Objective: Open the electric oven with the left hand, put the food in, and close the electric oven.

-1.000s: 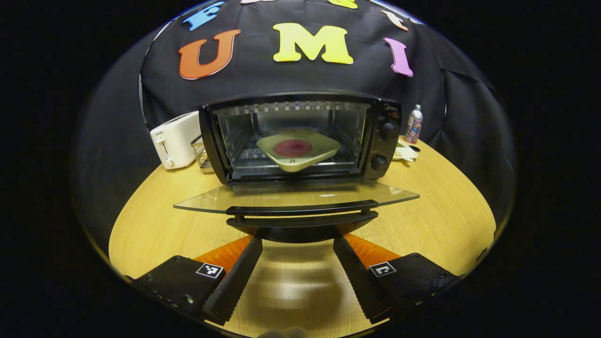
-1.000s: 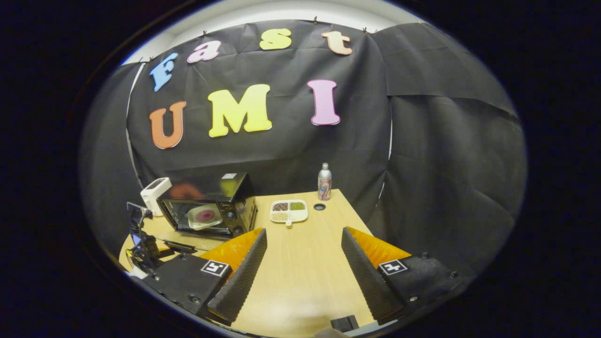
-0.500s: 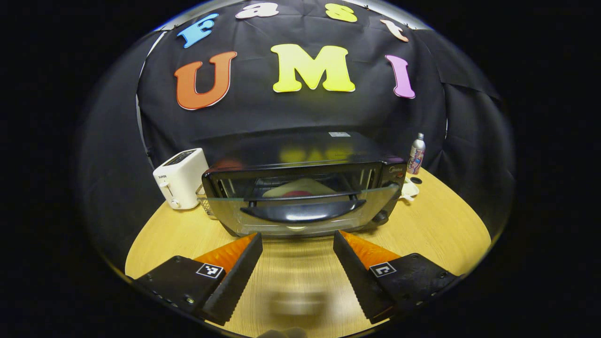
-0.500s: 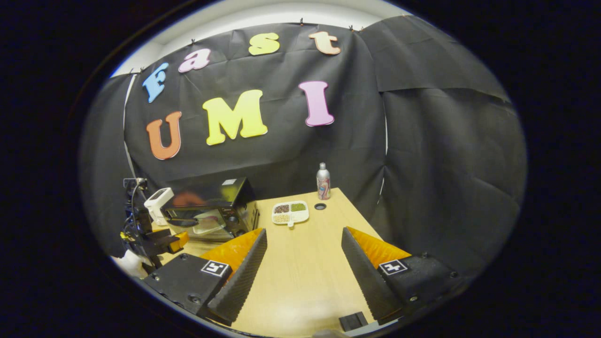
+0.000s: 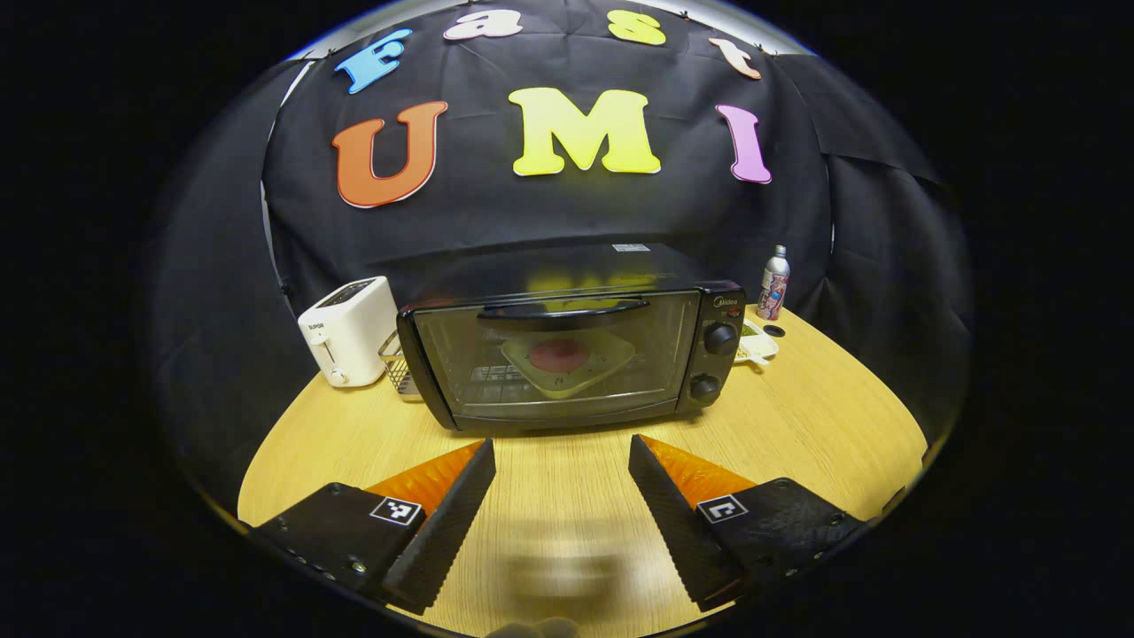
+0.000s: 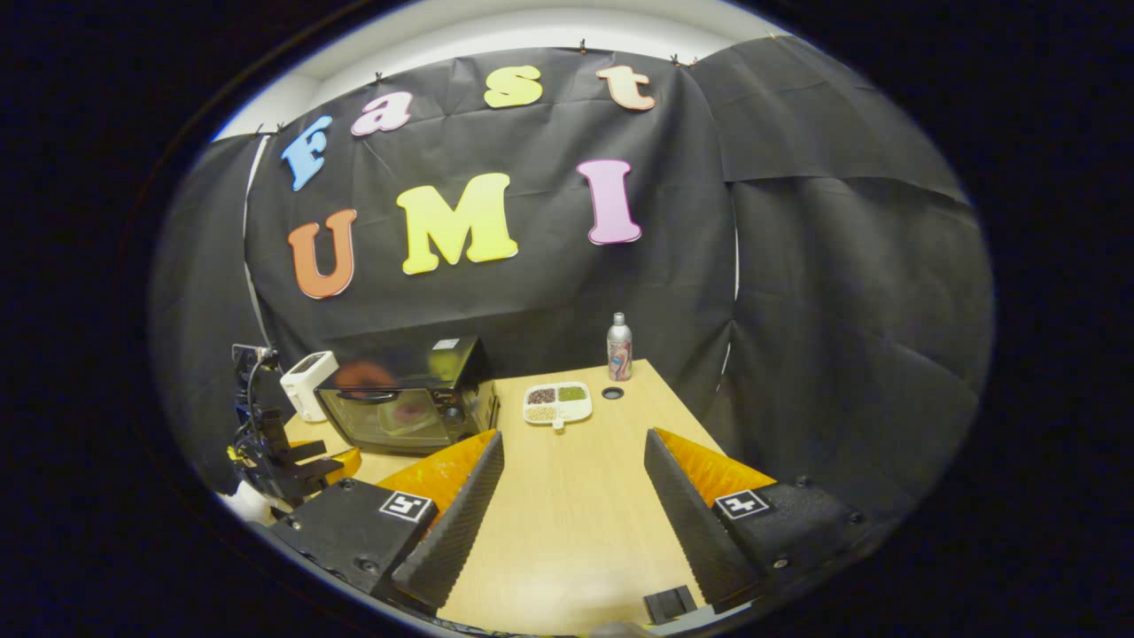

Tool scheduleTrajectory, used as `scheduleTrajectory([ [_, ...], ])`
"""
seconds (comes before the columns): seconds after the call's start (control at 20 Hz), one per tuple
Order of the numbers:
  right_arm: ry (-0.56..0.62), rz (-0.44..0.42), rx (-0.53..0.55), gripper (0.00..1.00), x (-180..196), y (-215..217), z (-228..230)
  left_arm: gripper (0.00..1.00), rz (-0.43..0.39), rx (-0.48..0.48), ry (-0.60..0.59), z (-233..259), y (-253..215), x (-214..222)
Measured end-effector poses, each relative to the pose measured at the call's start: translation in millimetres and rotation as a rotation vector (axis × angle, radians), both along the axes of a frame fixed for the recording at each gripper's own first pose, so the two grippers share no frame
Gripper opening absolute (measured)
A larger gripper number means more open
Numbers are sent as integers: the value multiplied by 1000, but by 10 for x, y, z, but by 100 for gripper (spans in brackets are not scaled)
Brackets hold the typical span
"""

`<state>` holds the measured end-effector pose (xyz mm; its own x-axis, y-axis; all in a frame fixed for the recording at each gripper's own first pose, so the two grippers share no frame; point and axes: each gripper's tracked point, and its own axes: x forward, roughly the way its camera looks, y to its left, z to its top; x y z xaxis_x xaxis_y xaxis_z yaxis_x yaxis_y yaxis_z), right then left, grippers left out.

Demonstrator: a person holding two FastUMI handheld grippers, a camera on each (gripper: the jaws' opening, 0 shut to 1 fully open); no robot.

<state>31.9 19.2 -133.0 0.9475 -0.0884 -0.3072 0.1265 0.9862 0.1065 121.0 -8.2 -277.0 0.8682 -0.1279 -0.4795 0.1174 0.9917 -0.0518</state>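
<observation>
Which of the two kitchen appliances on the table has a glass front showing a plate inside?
The black electric oven, its door shut, shows a plate through the glass. The white toaster beside it has solid walls and no window.

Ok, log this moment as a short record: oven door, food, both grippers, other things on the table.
oven door: shut, electric oven upright on the table
food: plate with a red round piece, inside the oven, seen through the glass
left gripper: open, holds nothing, in front of the oven, apart from it
right gripper: open, holds nothing, over the table
toaster: white, beside the oven
divided tray: on the table near the bottle
</observation>
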Motion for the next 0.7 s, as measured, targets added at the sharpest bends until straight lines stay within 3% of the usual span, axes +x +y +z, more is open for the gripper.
scheduleTrajectory([
  [0.1,2,-3,-20,96,-52,55,29,97,-7,-9,-6,32,-10,-119],
  [0.3,11,-8,-43,100,-136,160,50,97,-27,-46,-48,261,-86,-270],
  [0.35,4,-1,-48,96,-152,184,93,97,-26,-54,-63,378,-90,-326],
  [0.6,-63,37,-72,100,-334,191,435,97,-1,-69,-216,1321,-53,-624],
  [0.7,-108,75,-67,96,-463,164,667,97,31,-62,-297,1805,15,-801],
])
